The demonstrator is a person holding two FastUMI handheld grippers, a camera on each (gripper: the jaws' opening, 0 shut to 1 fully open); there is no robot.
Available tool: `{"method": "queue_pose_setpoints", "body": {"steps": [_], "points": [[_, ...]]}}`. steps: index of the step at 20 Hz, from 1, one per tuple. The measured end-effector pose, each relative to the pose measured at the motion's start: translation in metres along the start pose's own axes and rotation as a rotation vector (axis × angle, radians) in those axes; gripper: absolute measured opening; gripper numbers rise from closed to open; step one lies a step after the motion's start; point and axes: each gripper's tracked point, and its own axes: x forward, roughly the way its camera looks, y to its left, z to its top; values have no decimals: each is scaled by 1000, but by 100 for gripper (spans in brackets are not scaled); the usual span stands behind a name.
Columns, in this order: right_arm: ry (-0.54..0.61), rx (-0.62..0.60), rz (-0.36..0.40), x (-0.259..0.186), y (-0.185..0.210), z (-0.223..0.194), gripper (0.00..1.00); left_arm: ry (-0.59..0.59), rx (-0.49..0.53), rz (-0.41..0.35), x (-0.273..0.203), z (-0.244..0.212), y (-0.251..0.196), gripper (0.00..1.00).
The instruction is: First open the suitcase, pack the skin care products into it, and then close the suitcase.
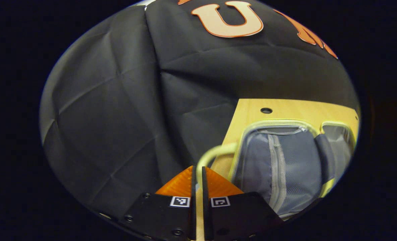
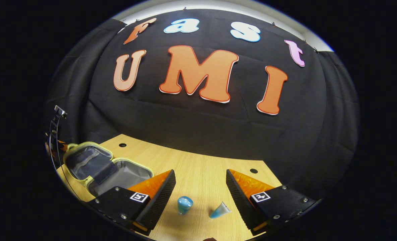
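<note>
On the pale wooden table (image 2: 198, 167), the open yellow-rimmed grey-lined suitcase (image 2: 99, 167) lies at nine o'clock. The right gripper (image 2: 201, 187) has its jaws apart around a small blue bottle (image 2: 184, 204) and a blue tube (image 2: 220, 210). The left gripper (image 1: 198, 180) has its jaws nearly together on the suitcase's yellow handle (image 1: 212, 154).

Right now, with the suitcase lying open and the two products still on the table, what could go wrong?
1. The right gripper is open over two close-set items, the blue bottle and the tube; closing could catch one and knock the other.
2. The bottle stands upright and may tip.
3. The left gripper sits shut at the suitcase handle; a tug might shift the suitcase or swing its lid.
</note>
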Motion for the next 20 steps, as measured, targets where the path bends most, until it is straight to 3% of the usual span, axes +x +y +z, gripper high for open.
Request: {"method": "queue_pose_setpoints", "body": {"steps": [1,2,3,4,5,6,10,16,20], "points": [[11,12,-6,0,-3,-5,96,-14,-9,-4,-3,6,-4,6],[15,19,-11,-1,-4,-7,96,-38,-26,-21,-7,16,-10,17],[19,20,-18,-1,-9,-10,96,-61,-37,-37,-14,26,-14,19],[24,22,-20,-2,-12,-14,95,-83,-41,-45,-23,38,-20,33],[30,29,-19,-2,-16,-19,96,-113,-46,-61,-36,47,-28,36],[43,45,-15,-3,-20,-26,96,-142,-47,-66,-49,58,-35,53],[65,79,-5,-1,-36,-44,96,-245,-32,-116,-97,93,-82,86],[49,41,39,-5,-54,-57,96,-357,24,-240,-159,120,-172,96],[69,59,71,0,-58,-78,96,-398,89,-370,-213,105,-280,98]]}}
